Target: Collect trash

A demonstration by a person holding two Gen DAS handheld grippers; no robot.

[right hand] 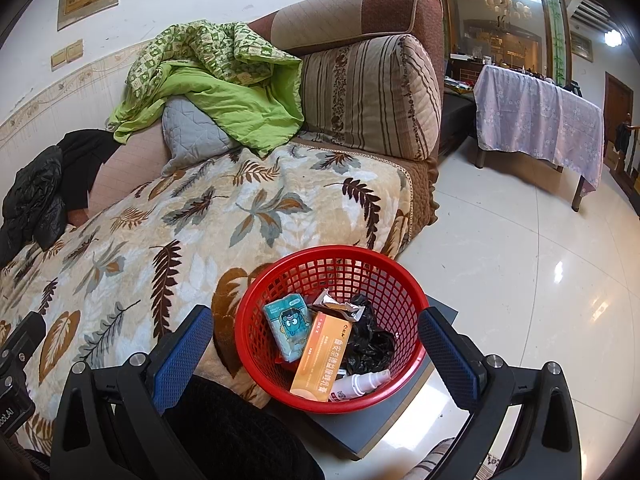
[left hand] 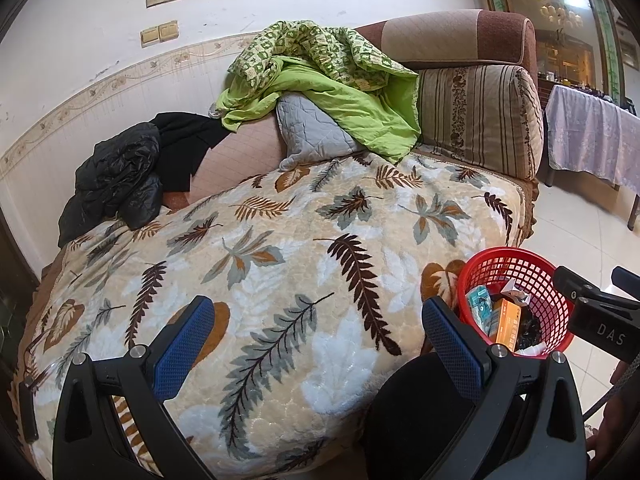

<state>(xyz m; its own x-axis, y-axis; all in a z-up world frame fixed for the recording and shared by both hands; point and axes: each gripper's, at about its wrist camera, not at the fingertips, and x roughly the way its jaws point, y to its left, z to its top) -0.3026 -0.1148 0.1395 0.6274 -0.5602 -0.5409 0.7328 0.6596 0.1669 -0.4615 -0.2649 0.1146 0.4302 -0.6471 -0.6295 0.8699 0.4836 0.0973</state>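
A red mesh basket stands on a grey stool beside the sofa; it also shows in the left wrist view. It holds an orange box, a teal tissue pack, a black plastic bag, a silver wrapper and a small white spray bottle. My right gripper is open and empty, hovering above the basket. My left gripper is open and empty above the leaf-patterned blanket.
A green quilt, a grey pillow and a black jacket lie at the back of the sofa. A striped cushion forms the armrest. A cloth-covered table stands across the tiled floor.
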